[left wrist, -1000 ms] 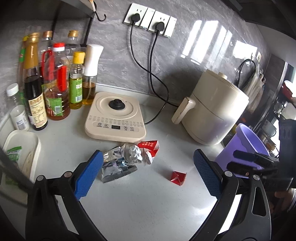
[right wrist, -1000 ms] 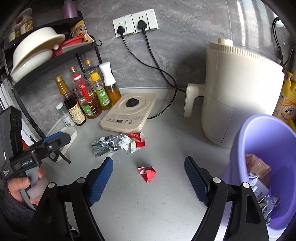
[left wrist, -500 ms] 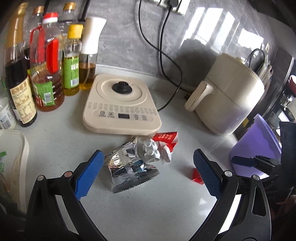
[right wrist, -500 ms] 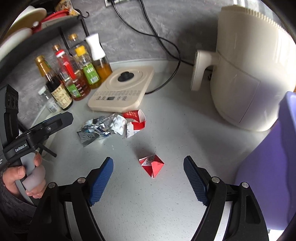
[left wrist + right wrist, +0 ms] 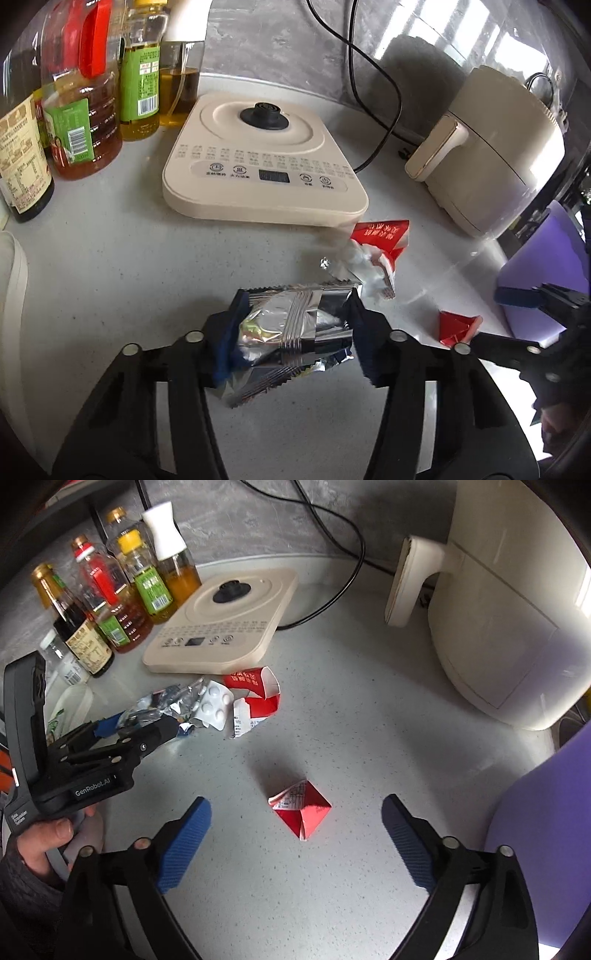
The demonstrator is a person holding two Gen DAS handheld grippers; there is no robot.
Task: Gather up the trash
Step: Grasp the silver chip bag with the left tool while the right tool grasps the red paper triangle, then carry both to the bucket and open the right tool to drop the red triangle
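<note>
L gripper [image 5: 295, 332] closing on foil wrapper [image 5: 291, 328]; R gripper [image 5: 295, 845] opening.

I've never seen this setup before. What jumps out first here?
The left gripper closing on a crinkled silver wrapper lying on the counter. Nearby, the right gripper stands wide and opening over a folded red wrapper. A purple bin waits at the right edge.
</note>
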